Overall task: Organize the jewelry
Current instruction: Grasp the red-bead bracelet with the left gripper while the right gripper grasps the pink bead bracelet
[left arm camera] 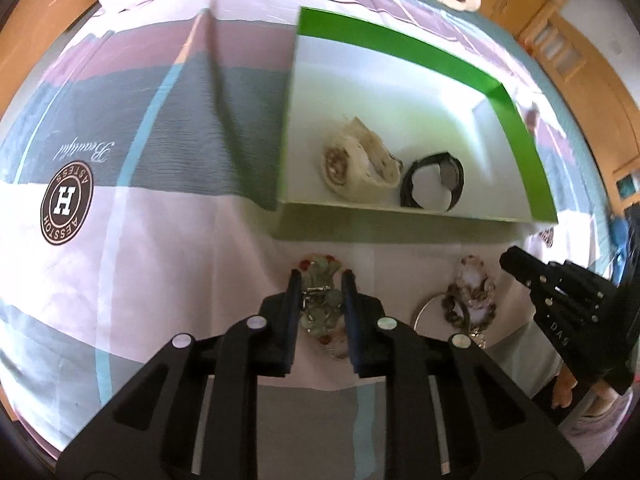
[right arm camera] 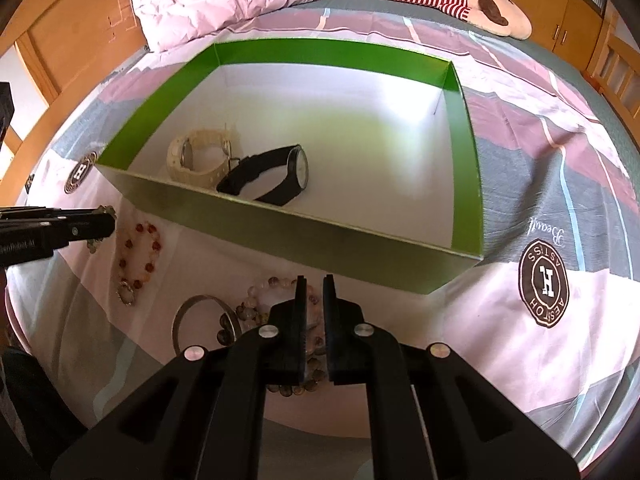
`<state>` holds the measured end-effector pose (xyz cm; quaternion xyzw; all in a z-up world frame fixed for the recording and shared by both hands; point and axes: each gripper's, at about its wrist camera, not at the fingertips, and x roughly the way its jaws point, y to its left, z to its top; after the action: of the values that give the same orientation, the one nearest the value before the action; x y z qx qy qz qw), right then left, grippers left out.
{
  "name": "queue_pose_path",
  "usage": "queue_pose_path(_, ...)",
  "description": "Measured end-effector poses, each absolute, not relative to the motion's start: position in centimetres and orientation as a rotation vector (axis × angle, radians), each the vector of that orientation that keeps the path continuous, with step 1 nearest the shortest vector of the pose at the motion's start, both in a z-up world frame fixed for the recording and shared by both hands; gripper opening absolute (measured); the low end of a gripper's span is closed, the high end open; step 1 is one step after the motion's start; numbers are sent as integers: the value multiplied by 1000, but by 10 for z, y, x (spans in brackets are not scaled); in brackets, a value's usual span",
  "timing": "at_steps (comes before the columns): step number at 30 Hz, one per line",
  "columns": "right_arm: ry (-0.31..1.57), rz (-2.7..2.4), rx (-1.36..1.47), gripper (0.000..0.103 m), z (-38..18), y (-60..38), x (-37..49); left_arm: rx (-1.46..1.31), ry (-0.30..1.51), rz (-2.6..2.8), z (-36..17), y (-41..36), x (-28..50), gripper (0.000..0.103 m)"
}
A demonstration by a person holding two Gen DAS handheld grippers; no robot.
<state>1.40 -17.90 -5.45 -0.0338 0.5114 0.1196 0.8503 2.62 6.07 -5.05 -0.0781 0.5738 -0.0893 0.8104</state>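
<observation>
The near wall of the green box (right arm camera: 304,236) stands between the bracelets and the open floor beyond the two watches (right arm camera: 240,168).

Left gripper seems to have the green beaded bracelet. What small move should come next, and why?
Probably lift the left gripper a little and carry it forward over the near wall of the green box. Its jaws are closed on the green beaded bracelet, and the box, just ahead, already holds a cream watch and a black watch.
</observation>
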Motion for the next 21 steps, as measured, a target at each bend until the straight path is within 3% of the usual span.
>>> queue_pose_path(16, 1124, 236, -24, 9, -59, -188, 20, -186, 1269, -164, -62, 64, 31, 21)
queue_pose_path(21, 1163, 201, -6, 10, -66, -195, 24, -173, 1289, -145, -68, 61, 32, 31)
